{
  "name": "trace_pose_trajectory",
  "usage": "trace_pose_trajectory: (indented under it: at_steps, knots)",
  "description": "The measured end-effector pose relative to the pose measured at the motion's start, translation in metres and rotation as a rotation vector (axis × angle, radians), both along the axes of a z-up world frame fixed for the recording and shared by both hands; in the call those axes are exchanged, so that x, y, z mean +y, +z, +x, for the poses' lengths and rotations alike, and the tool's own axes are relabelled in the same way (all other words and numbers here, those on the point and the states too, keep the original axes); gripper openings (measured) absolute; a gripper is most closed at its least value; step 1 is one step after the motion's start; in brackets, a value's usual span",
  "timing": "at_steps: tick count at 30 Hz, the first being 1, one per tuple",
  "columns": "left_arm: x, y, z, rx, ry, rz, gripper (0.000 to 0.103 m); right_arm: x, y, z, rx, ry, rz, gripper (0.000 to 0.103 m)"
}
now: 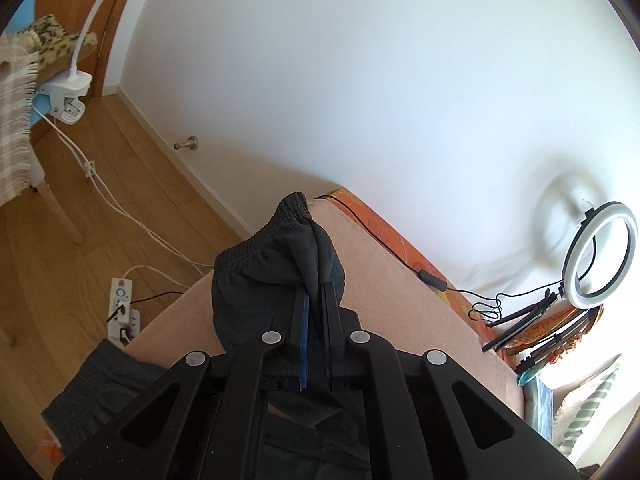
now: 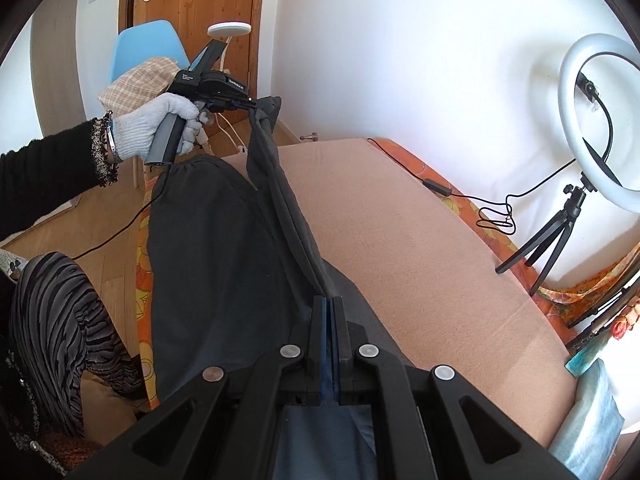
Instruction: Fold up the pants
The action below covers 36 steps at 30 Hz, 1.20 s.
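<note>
The dark grey pants (image 2: 208, 248) lie along the left side of a pink-covered table (image 2: 420, 232). My left gripper (image 1: 316, 292) is shut on the elastic waistband end of the pants (image 1: 272, 264) and holds it lifted above the table. It also shows in the right wrist view (image 2: 256, 106), held in a white-gloved hand. My right gripper (image 2: 330, 300) is shut on the other end of a taut folded edge of the pants (image 2: 288, 216) that runs up to the left gripper. The rest of the fabric drapes down over the table's left edge.
A ring light on a tripod (image 2: 596, 120) stands at the table's right with a black cable (image 2: 460, 196). A blue chair with blankets (image 2: 140, 64), a power strip (image 1: 122, 304) and white cables lie on the wood floor at left. The person's striped leg (image 2: 60, 320) is near left.
</note>
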<state>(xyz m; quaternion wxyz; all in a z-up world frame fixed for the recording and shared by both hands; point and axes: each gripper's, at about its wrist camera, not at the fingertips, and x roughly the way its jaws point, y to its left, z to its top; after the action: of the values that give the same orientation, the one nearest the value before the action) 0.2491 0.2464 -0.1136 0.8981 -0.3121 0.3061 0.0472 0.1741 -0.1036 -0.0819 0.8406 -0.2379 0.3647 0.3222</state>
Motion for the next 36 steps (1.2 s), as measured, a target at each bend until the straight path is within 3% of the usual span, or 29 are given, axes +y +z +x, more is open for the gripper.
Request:
trace_pose_trajectory:
  at_steps: [6, 14, 15, 18, 22, 26, 27, 28, 30, 34, 36]
  knots:
    - [0.01, -0.015, -0.075, -0.001, 0.055, -0.062, 0.004, 0.01, -0.004, -0.049, 0.059, 0.05, 0.004, 0.0]
    - [0.025, -0.071, -0.14, 0.037, 0.073, -0.222, 0.004, 0.019, -0.058, -0.093, 0.176, 0.049, -0.075, 0.0]
    - [0.024, -0.075, -0.145, 0.044, 0.075, -0.23, 0.008, 0.019, -0.064, -0.096, 0.183, 0.04, -0.084, 0.0]
    - [0.028, -0.086, -0.151, 0.067, 0.082, -0.282, 0.042, 0.018, -0.074, -0.101, 0.197, 0.017, -0.101, 0.0]
    - [0.039, -0.09, -0.156, 0.069, 0.123, -0.301, 0.049, 0.018, -0.078, -0.101, 0.194, -0.004, -0.12, 0.0]
    - [0.051, -0.098, -0.152, 0.079, 0.144, -0.292, 0.046, 0.026, -0.079, -0.101, 0.197, -0.028, -0.124, 0.0]
    - [0.053, -0.1, -0.15, 0.089, 0.146, -0.293, 0.04, 0.026, -0.079, -0.102, 0.195, -0.032, -0.124, 0.0]
    - [0.055, -0.1, -0.147, 0.092, 0.145, -0.286, 0.02, 0.028, -0.079, -0.103, 0.192, -0.038, -0.124, 0.0]
    - [0.056, -0.095, -0.141, 0.095, 0.139, -0.234, 0.006, 0.029, -0.079, -0.102, 0.188, -0.051, -0.118, 0.0]
    - [0.069, -0.08, -0.148, 0.011, 0.174, -0.187, 0.005, 0.03, -0.076, -0.097, 0.173, -0.082, -0.093, 0.0]
    - [0.076, -0.085, -0.15, 0.037, 0.186, -0.181, 0.005, 0.031, -0.076, -0.095, 0.175, -0.094, -0.079, 0.0]
